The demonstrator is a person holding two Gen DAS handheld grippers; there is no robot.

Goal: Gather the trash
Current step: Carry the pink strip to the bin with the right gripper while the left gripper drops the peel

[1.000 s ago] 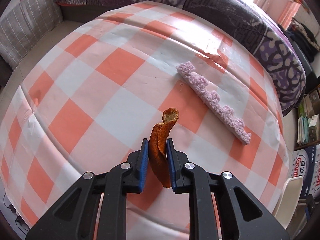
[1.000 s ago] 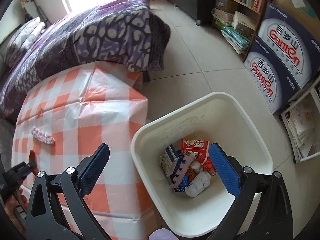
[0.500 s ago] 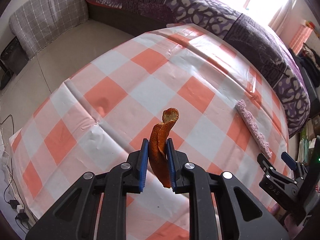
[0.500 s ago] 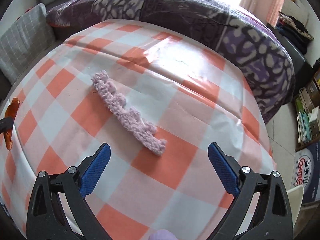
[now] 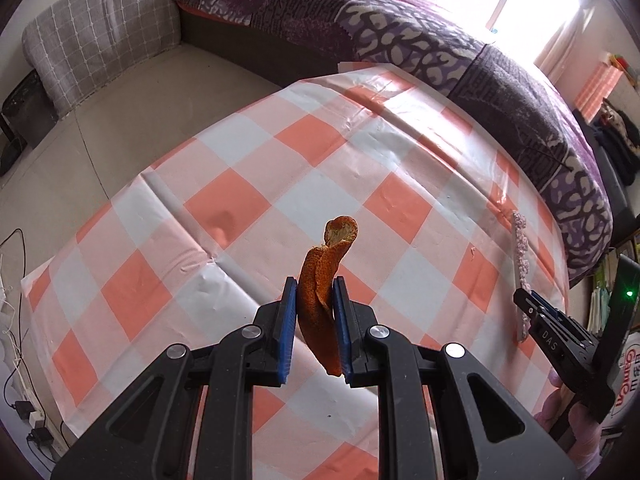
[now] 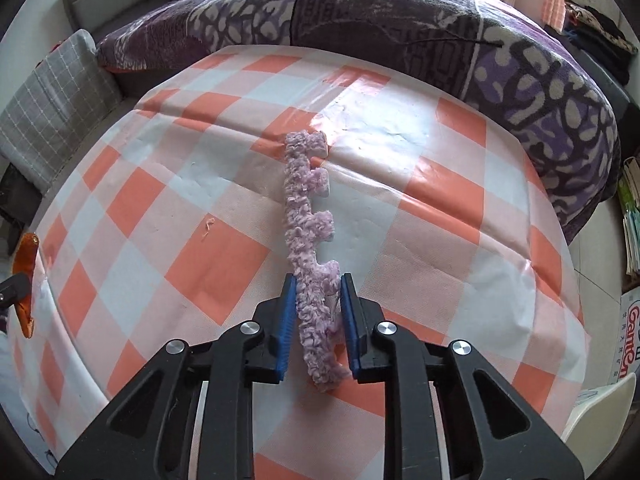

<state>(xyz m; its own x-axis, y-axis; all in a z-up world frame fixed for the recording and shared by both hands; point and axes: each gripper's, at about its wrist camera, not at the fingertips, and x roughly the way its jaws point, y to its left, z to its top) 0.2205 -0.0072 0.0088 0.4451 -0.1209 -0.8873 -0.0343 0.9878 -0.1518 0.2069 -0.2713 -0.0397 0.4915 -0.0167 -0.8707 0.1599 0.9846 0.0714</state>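
Note:
A curled orange peel [image 5: 320, 296] hangs above the checked tablecloth [image 5: 240, 200], and my left gripper [image 5: 315, 280] is shut on it. The same peel [image 6: 24, 256] shows at the left edge of the right wrist view. A long fuzzy purple strip [image 6: 306, 208] lies on the cloth, running away from me. My right gripper [image 6: 318, 278] is closing on its near end, with both blue pads against the strip. In the left wrist view that strip [image 5: 520, 248] and the right gripper [image 5: 532, 304] sit at the table's far right edge.
A purple patterned blanket [image 6: 400, 20] borders the table's far side and a grey checked cushion [image 5: 100, 40] lies at the back left. The white bin's rim [image 6: 596, 412] shows beyond the table's right edge. Printed cardboard boxes [image 5: 628, 376] and floor cables [image 5: 12, 320] flank the table.
My right gripper swung from over the white bin to the table, lined up with the purple strip and closed around its near end. My left gripper shifted leftwards, still holding the peel.

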